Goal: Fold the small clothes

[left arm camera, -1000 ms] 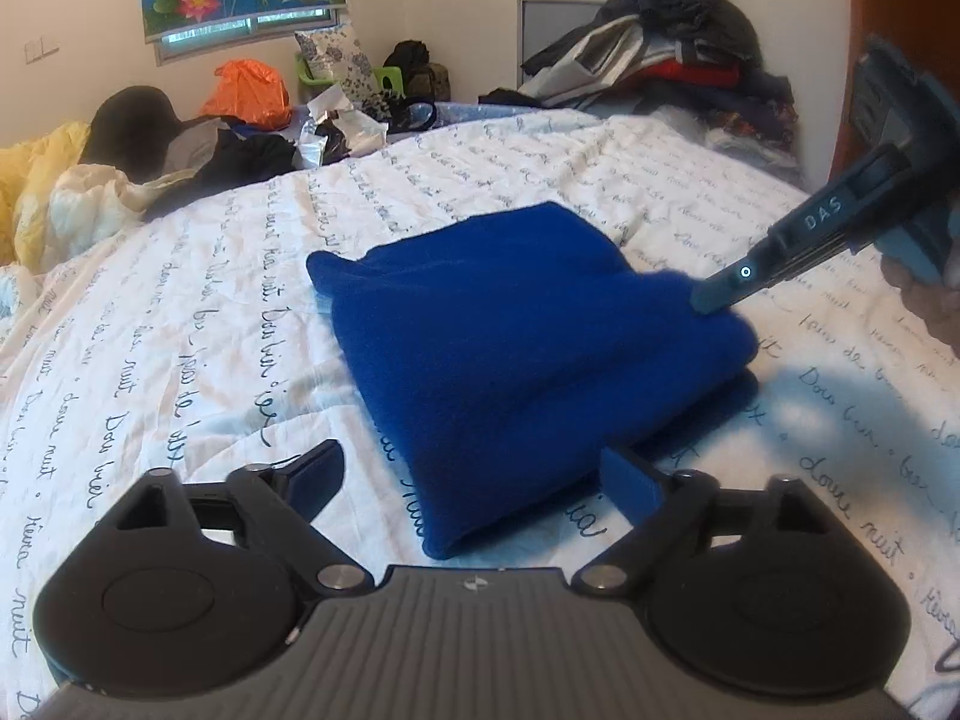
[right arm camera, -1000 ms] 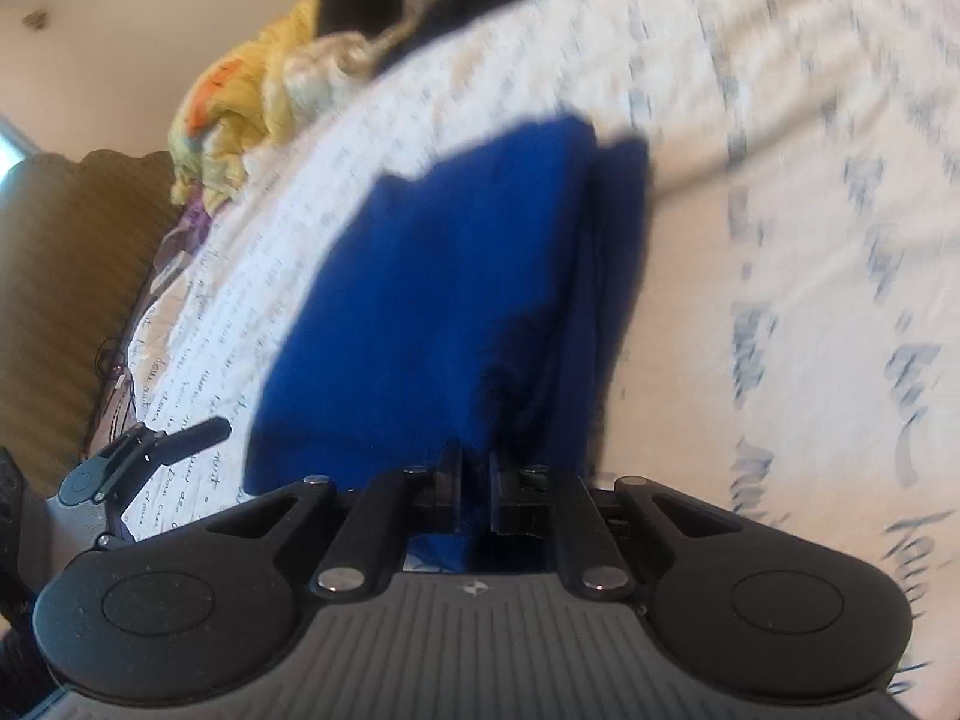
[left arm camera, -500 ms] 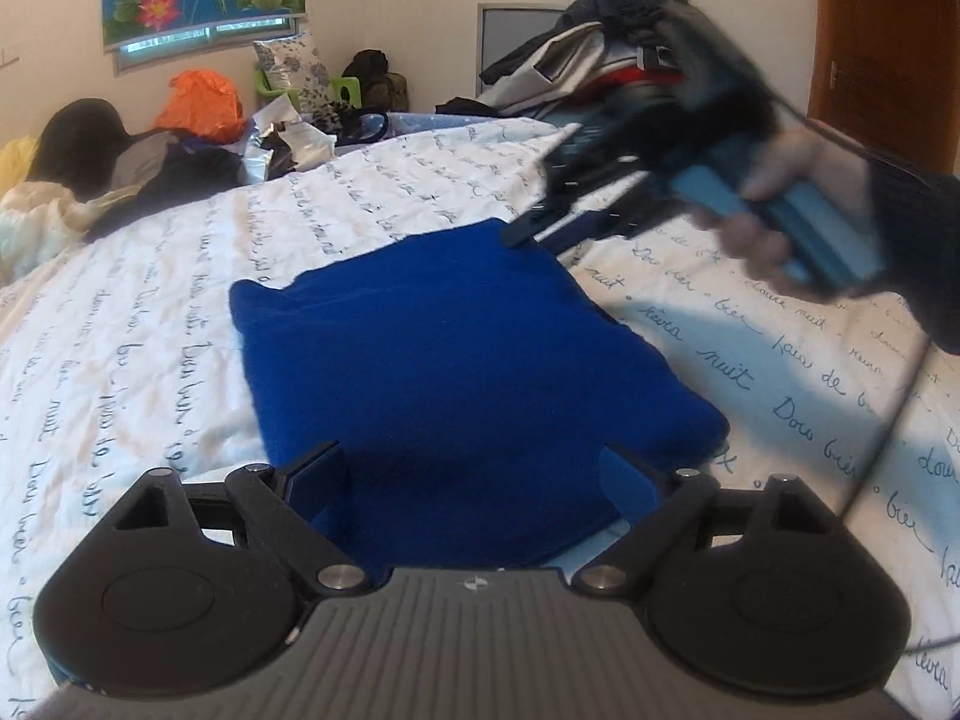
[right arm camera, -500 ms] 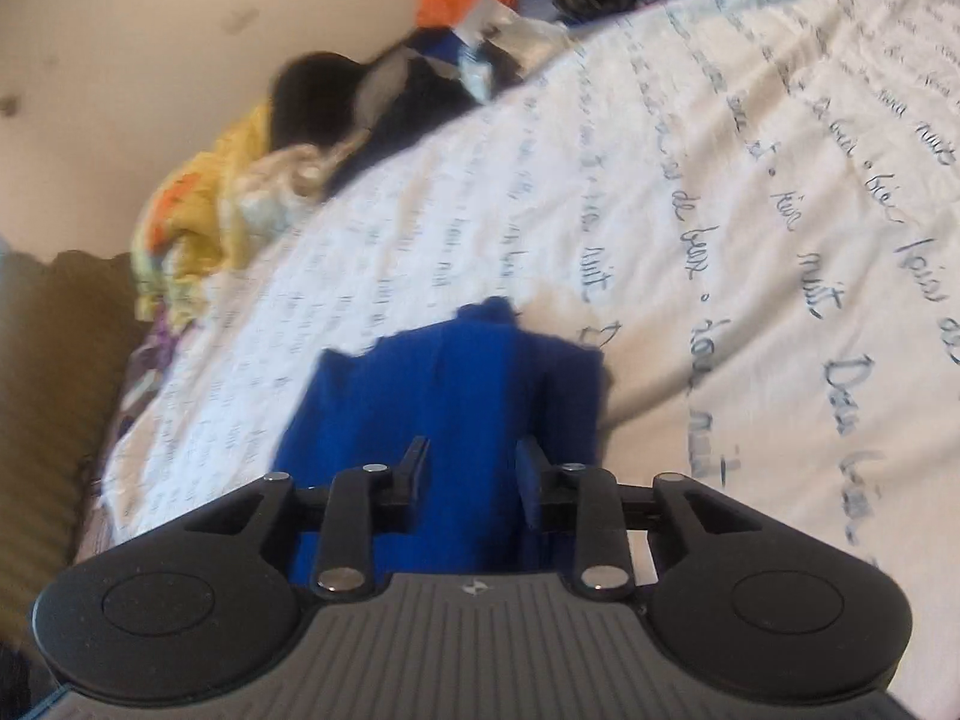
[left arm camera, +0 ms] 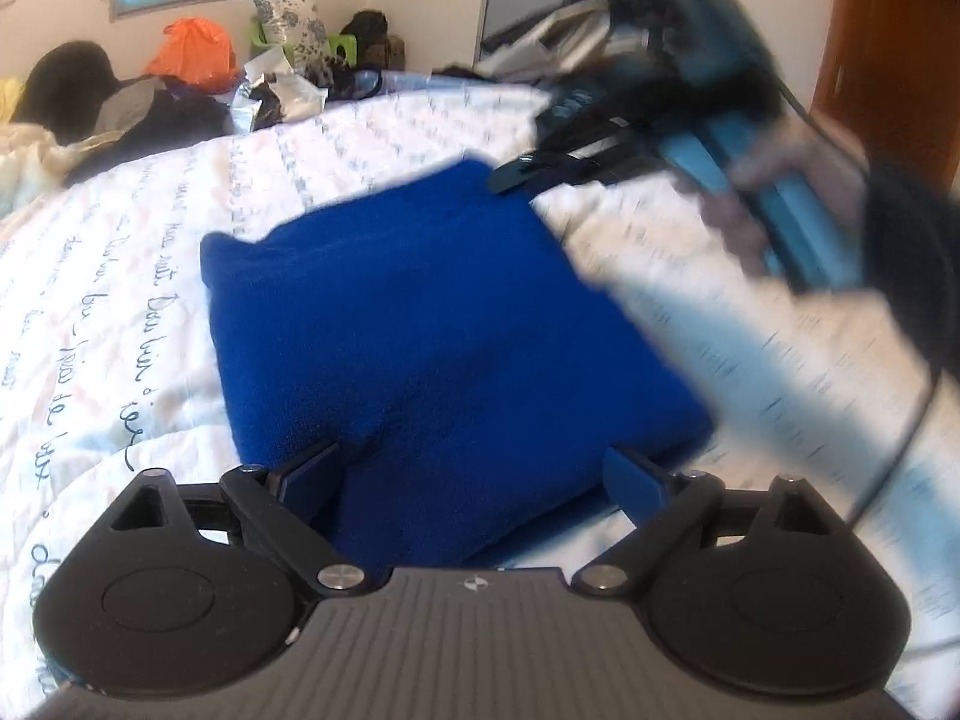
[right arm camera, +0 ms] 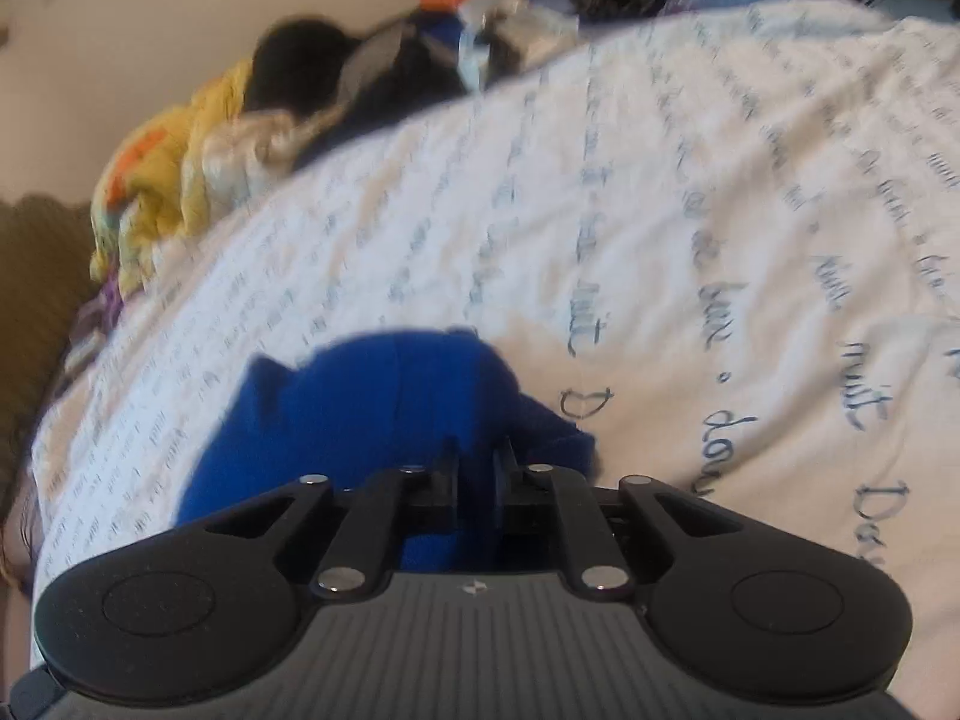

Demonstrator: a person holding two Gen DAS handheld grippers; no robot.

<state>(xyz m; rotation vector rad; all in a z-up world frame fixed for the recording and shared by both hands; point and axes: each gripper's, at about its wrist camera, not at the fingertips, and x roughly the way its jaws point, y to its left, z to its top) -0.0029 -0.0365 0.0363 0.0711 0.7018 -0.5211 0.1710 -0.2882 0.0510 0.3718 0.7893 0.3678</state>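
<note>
A folded blue fleece garment (left arm camera: 432, 324) lies on the white bedspread with script writing (left arm camera: 120, 312). My left gripper (left arm camera: 474, 474) is open, its fingers straddling the garment's near edge. My right gripper (right arm camera: 477, 462) is nearly shut with blue fleece between its fingers, at the garment's far right corner (right arm camera: 372, 414). The right gripper also shows blurred in the left wrist view (left arm camera: 528, 171), held by a hand.
Piles of clothes and bags (left arm camera: 192, 84) line the far edge of the bed. A heap of dark clothes (left arm camera: 564, 30) sits at the back right. A yellow blanket (right arm camera: 162, 204) lies at the bed's left side.
The right gripper went from the garment's right side to its far corner, opened midway, then closed on the fleece. The left gripper moved in over the near edge, staying open.
</note>
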